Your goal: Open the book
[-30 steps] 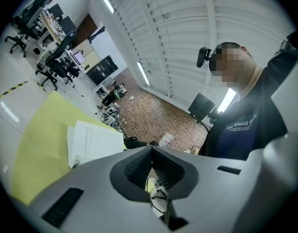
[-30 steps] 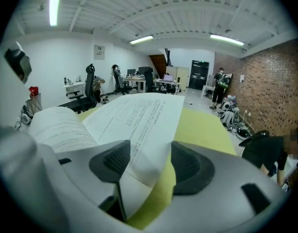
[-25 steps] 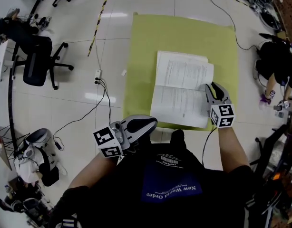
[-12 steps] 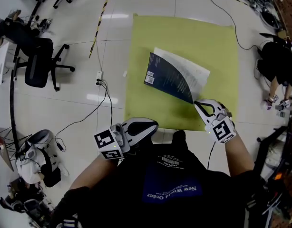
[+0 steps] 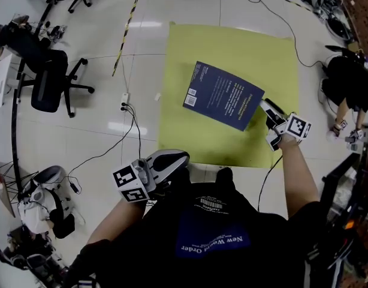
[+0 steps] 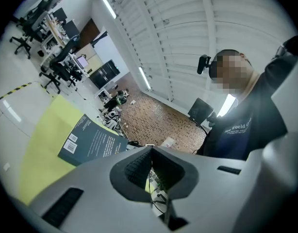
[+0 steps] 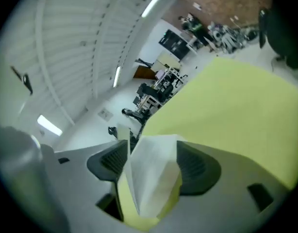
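Left tool [image 5: 181, 158] close by the person's torso, jaws together, nothing in them. Right tool [image 5: 266, 107] at the book's right corner: jaws have just been opening, now apart, white page corner loose between them. Book [image 5: 223, 95] closed, dark blue cover up, lying skewed on yellow mat [image 5: 232, 41] on floor [image 5: 142, 89].

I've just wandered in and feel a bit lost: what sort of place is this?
Probably a research lab or workshop office: rolling office chairs, loose cables trailing across the tiled floor, and striped hazard tape stuck down on it.
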A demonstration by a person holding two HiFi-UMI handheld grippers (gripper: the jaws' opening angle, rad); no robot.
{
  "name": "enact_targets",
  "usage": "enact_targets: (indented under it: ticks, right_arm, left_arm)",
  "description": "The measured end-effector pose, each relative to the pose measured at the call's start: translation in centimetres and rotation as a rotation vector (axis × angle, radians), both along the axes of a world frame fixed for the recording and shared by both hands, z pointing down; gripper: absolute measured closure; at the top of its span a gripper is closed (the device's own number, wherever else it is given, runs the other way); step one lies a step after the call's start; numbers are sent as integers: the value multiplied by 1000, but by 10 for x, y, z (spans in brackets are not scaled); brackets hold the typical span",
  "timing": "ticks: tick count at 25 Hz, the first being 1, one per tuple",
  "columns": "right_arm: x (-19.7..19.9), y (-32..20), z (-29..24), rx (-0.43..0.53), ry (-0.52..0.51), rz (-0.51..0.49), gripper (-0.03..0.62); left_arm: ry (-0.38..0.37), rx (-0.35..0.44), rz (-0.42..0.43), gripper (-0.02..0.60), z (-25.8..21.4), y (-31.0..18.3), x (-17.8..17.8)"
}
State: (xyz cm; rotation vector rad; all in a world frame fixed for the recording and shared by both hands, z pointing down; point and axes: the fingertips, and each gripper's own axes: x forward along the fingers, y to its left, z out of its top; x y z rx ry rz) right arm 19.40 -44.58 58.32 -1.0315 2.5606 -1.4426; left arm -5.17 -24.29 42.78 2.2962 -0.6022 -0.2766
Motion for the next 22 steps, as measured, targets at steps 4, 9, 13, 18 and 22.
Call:
enact_targets:
  ticks: [4,9,13,18,22]
  right_arm:
    - [4,-47,8,-102,-146,10,205]
    - [3,-86,-54,39,-178,-39,191]
    - [-75,-59,-70,194,231,-488,191]
    - [-119,-32,35,158,800,-967,163]
    - [-111,-24,67,39,863,-1071,178]
  left_arm:
    - [15,-18,-27,575,1,-2,-6]
    - [7,-16,-56,575,-1,-2,-18]
    - [6,-14,-63,575,-1,-2,-23]
    - [7,-6,-38,575,-6,1,-15]
    - [5,-14,-58,575,-4,9,-20]
